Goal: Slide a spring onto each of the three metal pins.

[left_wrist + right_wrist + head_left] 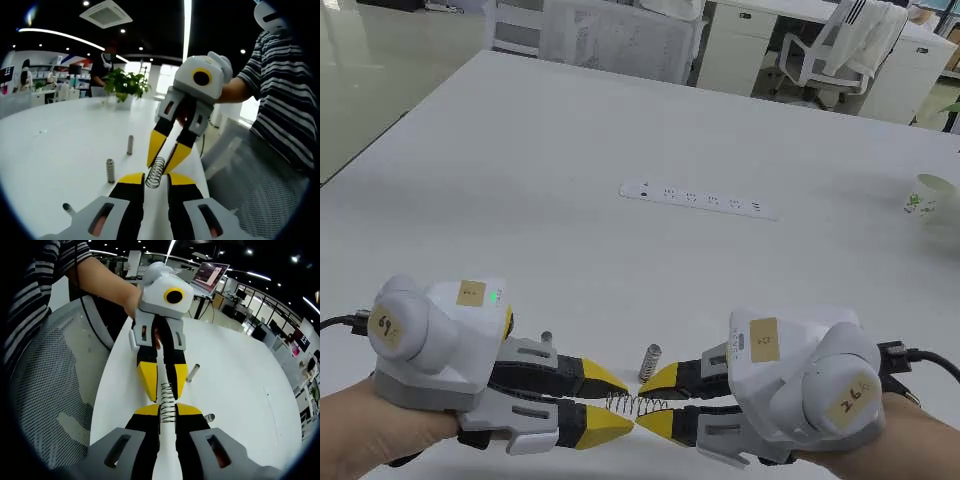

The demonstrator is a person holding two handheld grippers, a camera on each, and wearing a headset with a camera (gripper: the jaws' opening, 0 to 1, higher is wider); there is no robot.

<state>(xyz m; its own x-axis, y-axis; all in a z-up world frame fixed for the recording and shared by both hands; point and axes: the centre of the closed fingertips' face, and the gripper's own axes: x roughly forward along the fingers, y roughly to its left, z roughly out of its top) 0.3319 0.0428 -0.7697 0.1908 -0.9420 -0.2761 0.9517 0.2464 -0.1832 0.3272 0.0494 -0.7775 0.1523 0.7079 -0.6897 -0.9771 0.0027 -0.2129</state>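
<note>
Working low in the head view, over a white table (520, 180). Pinching with the left gripper (627, 404) at 7 o'clock, jaws drawn narrow onto the left end of a loose spring (636, 406). Having a bare pin (547, 340) upright at 11 o'clock from those yellow tips, just beside the gripper's grey body. Holding the spring level between the two sets of tips, apart from the pins. Having a second pin (649, 362) upright at 12 o'clock from the spring, near it and already wearing a coil. Showing, in the left gripper view, a third pin (129, 144) at 11 o'clock from the spring — bare. Clamping the spring's right end with the right gripper (643, 404) at 5 o'clock, jaws likewise narrow — nearly tip to tip with the left. Facing a power strip (698, 199) farther out at 12 o'clock and a paper cup (927, 195) at 2 o'clock.
</note>
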